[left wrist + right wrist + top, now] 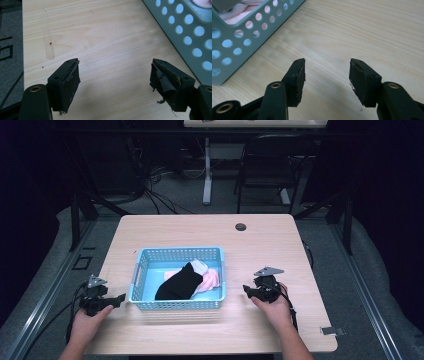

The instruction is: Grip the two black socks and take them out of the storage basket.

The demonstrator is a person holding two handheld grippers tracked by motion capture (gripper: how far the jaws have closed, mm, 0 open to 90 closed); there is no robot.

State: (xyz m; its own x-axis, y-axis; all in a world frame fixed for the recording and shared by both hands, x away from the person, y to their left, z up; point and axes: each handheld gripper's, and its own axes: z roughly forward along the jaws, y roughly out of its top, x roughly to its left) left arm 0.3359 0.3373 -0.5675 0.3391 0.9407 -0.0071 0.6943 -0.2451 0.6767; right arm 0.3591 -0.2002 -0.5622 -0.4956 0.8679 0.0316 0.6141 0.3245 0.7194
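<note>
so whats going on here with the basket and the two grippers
A person sits at a wooden table with a gripper in each hand. The left gripper and the right gripper rest on either side of a blue basket, both open and holding nothing. A black sock and a pink cloth lie in the basket.

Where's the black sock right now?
In the high view, the black sock lies inside the blue basket at table centre, draped partly over pink cloth, between the left claw and right claw.
</note>
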